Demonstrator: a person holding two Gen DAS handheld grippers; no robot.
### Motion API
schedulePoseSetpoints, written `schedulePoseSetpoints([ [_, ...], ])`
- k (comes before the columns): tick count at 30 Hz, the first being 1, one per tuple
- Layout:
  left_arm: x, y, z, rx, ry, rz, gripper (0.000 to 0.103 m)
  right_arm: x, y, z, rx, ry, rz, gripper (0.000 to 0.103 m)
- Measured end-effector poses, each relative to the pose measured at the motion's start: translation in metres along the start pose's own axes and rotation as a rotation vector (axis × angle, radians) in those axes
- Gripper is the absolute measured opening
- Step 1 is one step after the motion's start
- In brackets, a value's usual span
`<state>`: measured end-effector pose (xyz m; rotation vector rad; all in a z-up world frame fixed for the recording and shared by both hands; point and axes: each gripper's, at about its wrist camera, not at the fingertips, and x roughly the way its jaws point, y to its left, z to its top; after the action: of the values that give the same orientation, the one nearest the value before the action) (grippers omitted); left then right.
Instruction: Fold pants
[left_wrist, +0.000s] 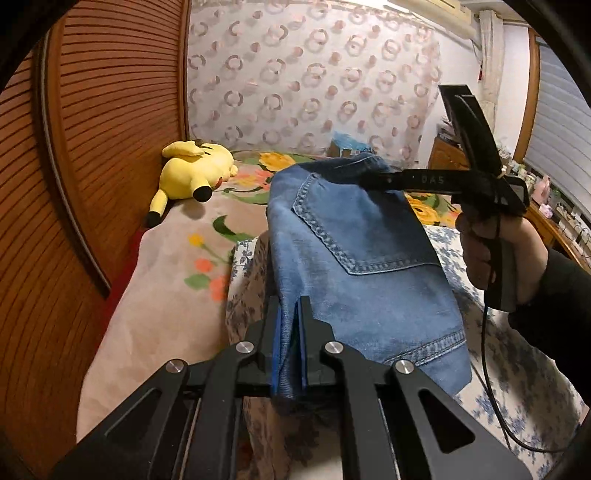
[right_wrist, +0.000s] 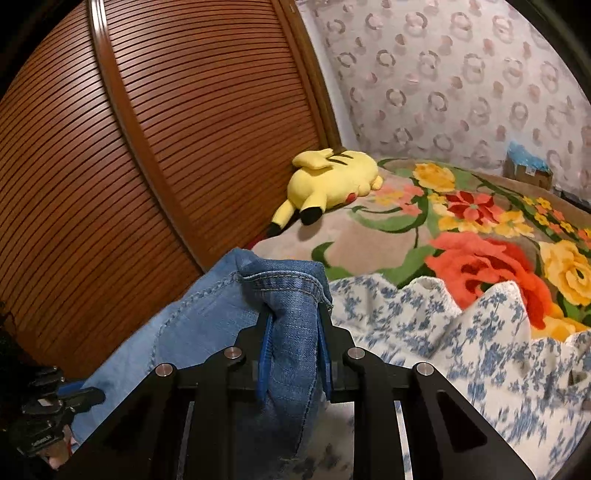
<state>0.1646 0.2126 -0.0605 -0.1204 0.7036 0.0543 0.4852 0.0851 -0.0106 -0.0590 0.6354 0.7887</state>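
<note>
two grippers are each clamped on the blue jeans (left_wrist: 354, 266), which hang in the air above the bed. left gripper (left_wrist: 290, 314), in its own view: jaws nearly shut, pinching a thin folded denim edge between blue pads; the back pocket faces the camera. right gripper (right_wrist: 293, 321): jaws a little wider, clenched on a thicker bunch of hemmed denim; in the left view it bites the far top of the jeans, with a hand (left_wrist: 491, 251) on its handle and a cable trailing down. the jeans hide the bed's middle; their lower part is cut off behind the gripper frames. at far left a slatted wooden door (left_wrist: 110, 129) runs right along the bed's edge, with a yellow plush toy (right_wrist: 332, 184) lying against it. the floral blanket (right_wrist: 480, 229) lies open beyond, and a blue-flowered white cloth (right_wrist: 461, 332) is rumpled near right.
</note>
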Motion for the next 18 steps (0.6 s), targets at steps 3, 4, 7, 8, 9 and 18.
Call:
schedulePoseSetpoints([
  [3,0.006,-0.003,-0.005,0.015,0.017,0.003,0.009,0.01,-0.002,-0.002,-0.019,0.038,-0.059,0.031],
  [4,0.007,-0.004,-0.007,0.018,0.02,0.005,0.009,0.012,-0.001,-0.003,-0.033,0.046,-0.076,0.039],
  [7,0.009,-0.005,-0.011,0.02,0.026,0.013,0.009,0.007,0.0,-0.006,-0.069,0.018,-0.135,0.045],
  [8,0.01,-0.004,-0.01,0.021,0.027,0.016,0.009,0.003,0.002,-0.006,-0.079,-0.002,-0.134,0.045],
  [9,0.01,-0.005,-0.011,0.021,0.028,0.018,0.009,-0.002,0.005,-0.007,-0.095,-0.023,-0.128,0.045],
  [18,0.017,-0.003,-0.01,0.001,0.041,0.016,0.009,0.017,0.012,-0.011,-0.163,0.025,-0.115,0.016],
])
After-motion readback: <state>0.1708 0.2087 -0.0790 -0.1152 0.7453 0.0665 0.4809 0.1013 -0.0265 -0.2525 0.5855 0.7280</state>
